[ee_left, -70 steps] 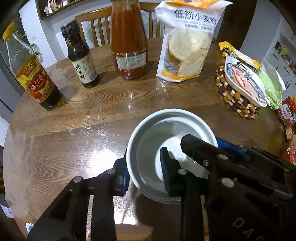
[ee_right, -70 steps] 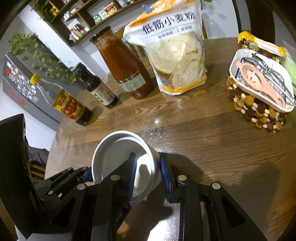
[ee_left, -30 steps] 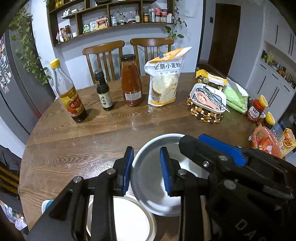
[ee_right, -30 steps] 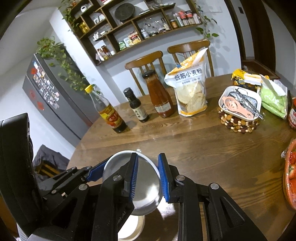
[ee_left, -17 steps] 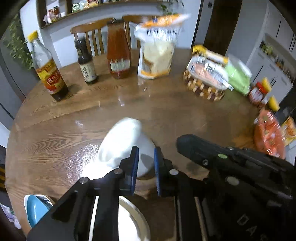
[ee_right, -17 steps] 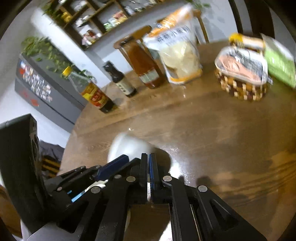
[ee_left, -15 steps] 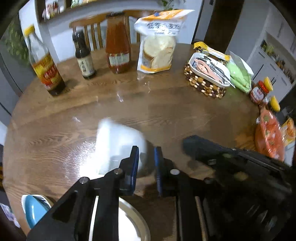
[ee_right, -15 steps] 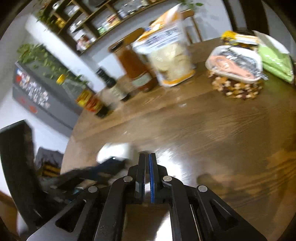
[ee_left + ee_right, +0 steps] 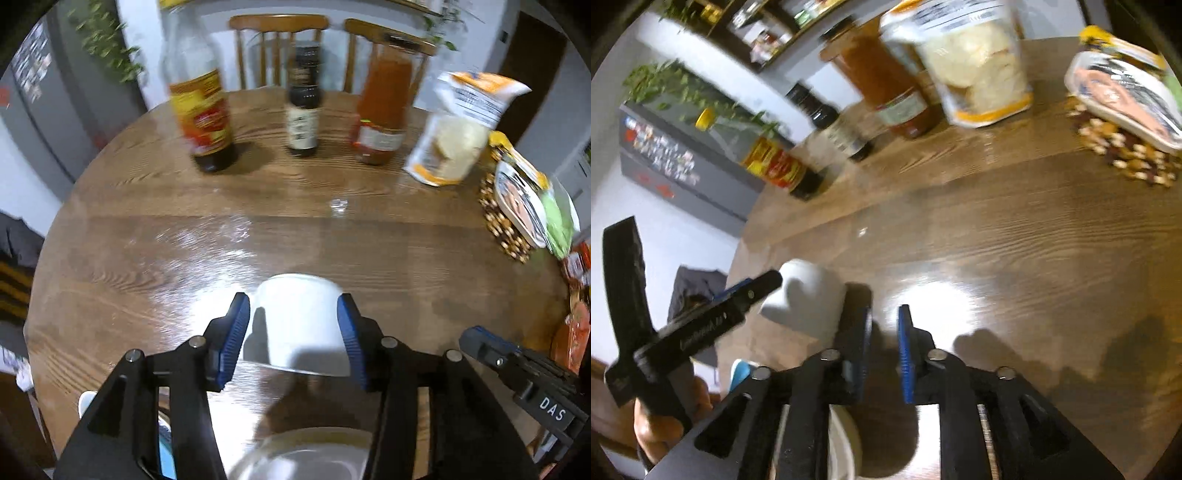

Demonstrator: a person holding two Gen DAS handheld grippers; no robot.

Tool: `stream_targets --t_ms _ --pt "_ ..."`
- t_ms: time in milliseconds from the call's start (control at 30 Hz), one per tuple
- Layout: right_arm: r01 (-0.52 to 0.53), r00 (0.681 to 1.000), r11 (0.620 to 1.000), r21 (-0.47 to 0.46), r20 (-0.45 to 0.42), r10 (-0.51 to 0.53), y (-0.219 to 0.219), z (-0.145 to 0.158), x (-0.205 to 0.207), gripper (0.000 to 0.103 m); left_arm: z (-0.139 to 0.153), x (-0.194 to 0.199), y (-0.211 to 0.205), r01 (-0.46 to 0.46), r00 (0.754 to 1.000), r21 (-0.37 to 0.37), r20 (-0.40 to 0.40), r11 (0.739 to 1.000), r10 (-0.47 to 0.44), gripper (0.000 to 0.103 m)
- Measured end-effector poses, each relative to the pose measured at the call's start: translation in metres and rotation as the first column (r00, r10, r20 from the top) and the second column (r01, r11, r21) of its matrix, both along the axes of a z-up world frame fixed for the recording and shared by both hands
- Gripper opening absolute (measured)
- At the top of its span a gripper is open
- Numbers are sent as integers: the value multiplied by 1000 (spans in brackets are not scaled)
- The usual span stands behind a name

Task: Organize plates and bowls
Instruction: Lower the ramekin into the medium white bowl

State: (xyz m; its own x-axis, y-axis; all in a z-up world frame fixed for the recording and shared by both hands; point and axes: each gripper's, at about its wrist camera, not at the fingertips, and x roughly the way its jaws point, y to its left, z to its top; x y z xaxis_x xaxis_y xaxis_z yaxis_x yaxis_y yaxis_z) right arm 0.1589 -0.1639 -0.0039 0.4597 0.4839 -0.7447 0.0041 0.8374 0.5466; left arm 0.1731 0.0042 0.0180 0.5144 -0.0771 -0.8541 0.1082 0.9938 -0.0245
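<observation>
Bowl point(image 9: 301, 325) sits upside down on the bench point(image 9: 332, 236), between the left tongs point(image 9: 295, 338), whose jaws have just been opening; right pad looks to touch its wall, left pad stands clear, so released. Right tongs point(image 9: 882, 350) just beside the bowl, jaws just parted a little, nothing between them. Plate point(image 9: 306, 458) lies at the near edge. Step: righting the bowl. Next: regrip and turn it before stacking.

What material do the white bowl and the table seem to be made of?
White bowl: probably glazed ceramic, opaque, smooth and plain, though motion blur leaves plastic possible. Table: wood or wood veneer with a glossy coat; grain lines and bright lamp reflections show.
</observation>
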Motion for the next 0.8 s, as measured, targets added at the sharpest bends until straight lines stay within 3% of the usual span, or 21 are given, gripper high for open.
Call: stream_targets --t_ms 67,133,300,467,600,800 --pt "-48 999 998 -36 22 49 17 5 1 48 3 1 22 -46 999 11 21 999 46 53" --pt "-87 995 993 -80 42 90 33 9 3 58 6 -2 48 -68 996 45 57 997 65 59" --pt "-171 982 971 -169 53 182 75 11 9 58 0 -13 85 -30 997 86 73 996 24 62" --pt "-230 969 935 -268 24 246 116 3 25 58 -12 -17 88 67 988 179 124 982 -90 61" --pt "-239 968 921 -307 2 252 128 -3 31 58 -24 -13 100 121 988 105 83 987 -130 61" --pt "-224 973 925 -306 -21 229 123 -9 40 58 -17 -25 103 213 971 24 104 977 -215 62"
